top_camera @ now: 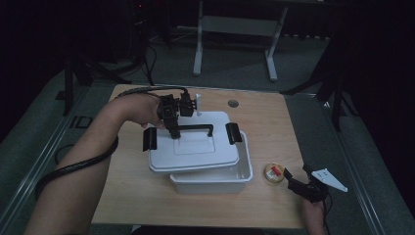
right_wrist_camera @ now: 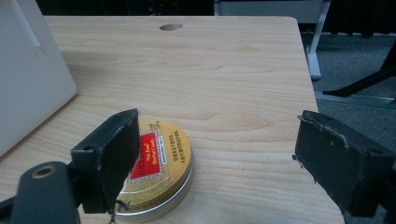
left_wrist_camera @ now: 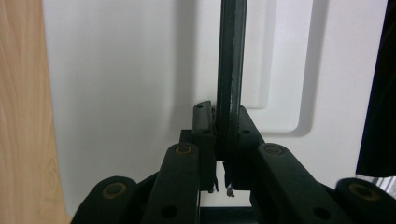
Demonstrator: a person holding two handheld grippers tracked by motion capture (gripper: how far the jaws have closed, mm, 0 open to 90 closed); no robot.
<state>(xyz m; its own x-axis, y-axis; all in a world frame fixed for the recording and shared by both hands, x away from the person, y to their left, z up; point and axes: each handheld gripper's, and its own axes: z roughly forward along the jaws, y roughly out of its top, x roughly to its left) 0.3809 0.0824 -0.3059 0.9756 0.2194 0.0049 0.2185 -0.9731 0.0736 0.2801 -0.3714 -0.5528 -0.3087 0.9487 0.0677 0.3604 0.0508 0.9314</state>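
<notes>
Your left gripper (top_camera: 172, 128) is clamped on the black handle (top_camera: 195, 127) of the white lid (top_camera: 193, 144); in the left gripper view the jaws pinch the handle bar (left_wrist_camera: 232, 70) tight from both sides. The lid sits askew over the white box (top_camera: 215, 178), shifted toward the far left of it, so the box's near right rim shows uncovered. Both black latches (top_camera: 233, 132) stand flipped out from the lid.

Your right gripper (top_camera: 299, 185) rests to the right of the box, jaws wide apart, holding nothing. The gold tin (right_wrist_camera: 156, 170) lies on the table (right_wrist_camera: 224, 84) just right of the box, one jaw beside it, not gripped.

Judgement: lid grasped and partly off. Left to do: clearing the lid, then likely grasping the tin and putting it into the box.
</notes>
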